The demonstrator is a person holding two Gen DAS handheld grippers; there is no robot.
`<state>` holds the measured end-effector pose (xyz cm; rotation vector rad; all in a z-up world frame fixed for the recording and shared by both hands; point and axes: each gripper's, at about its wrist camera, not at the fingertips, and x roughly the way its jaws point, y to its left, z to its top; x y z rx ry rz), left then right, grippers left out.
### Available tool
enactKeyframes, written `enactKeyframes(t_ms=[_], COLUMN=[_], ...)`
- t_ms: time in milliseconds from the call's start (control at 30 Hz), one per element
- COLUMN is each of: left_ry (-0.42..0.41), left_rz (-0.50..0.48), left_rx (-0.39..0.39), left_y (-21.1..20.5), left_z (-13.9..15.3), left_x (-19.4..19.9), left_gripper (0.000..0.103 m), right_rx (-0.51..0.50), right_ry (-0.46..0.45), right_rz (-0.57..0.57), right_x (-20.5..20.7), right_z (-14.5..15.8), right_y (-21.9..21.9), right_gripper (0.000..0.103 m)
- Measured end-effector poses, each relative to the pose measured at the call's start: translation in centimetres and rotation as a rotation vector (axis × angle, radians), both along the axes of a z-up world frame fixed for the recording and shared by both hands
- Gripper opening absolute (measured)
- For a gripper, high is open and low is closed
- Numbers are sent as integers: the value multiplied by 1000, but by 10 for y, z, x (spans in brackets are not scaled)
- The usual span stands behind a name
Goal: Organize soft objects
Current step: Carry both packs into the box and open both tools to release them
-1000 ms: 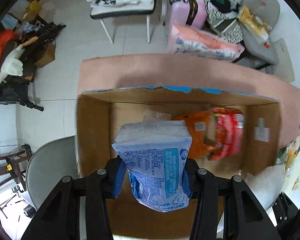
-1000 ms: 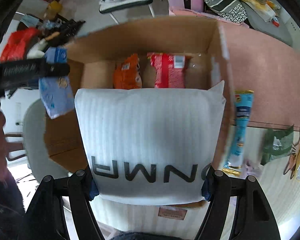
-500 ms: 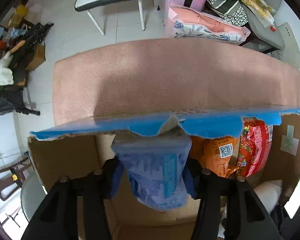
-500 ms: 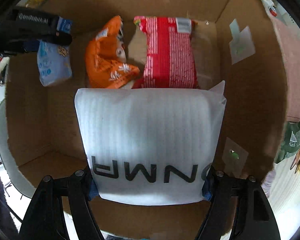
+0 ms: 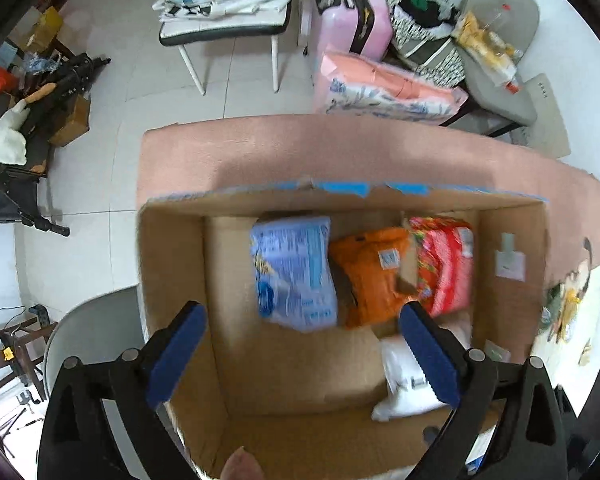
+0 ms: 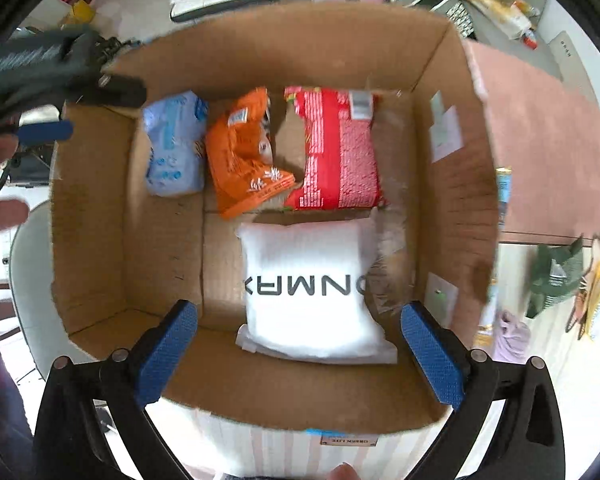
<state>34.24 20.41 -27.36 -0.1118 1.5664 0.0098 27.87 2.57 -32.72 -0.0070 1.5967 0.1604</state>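
An open cardboard box (image 5: 172, 280) (image 6: 88, 208) holds four soft packs. A light blue pack (image 5: 294, 274) (image 6: 174, 142), an orange pack (image 5: 370, 276) (image 6: 244, 152) and a red pack (image 5: 444, 264) (image 6: 338, 148) lie in a row at the far side. A white foam pack (image 6: 314, 288) (image 5: 408, 380) with black letters lies in front of them. My left gripper (image 5: 302, 354) is open and empty above the box. My right gripper (image 6: 298, 348) is open and empty above the box's near edge, over the white pack.
The box stands on a pink table cover (image 5: 340, 148). Loose packets lie to the box's right (image 6: 556, 276). Chairs (image 5: 224, 28), a pink suitcase (image 5: 352, 20) and piled bedding stand on the floor beyond. A grey chair (image 5: 88, 344) is at the box's left.
Both grippers have opened. The blue pack left my left gripper and the white pack left my right gripper; both now lie in the box. Both grippers have drawn back and up.
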Motion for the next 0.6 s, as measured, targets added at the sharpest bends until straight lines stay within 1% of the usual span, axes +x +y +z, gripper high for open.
enactKeyframes(t_ms=[100,167,200,300,400,600], left_ry=[-43,-64,-73,-108,-130,-170], left_rz=[4,17,24,48,58,49], left_rx=[12,10,7,16,10,46], left_y=[0,2,2,3,1,-9], left_z=[19,31,35,50,62,81], left_x=[-23,-40,-47,-74,-94,-127], left_gripper=[100,100,100,100,100,100], right_rx=[-3,-6,44,42,41,65], right_ry=[-38,-56,-46,-77,-114,-155], right_rz=[-11,-11,9,20,32,36], right_x=[-8,-11,-13,-24,-34,-55], right_z=[22,31,38,58,70,95], right_y=[-6,-10,-13,-17,-21,-27], right_gripper=[103,103,103,103,103,103])
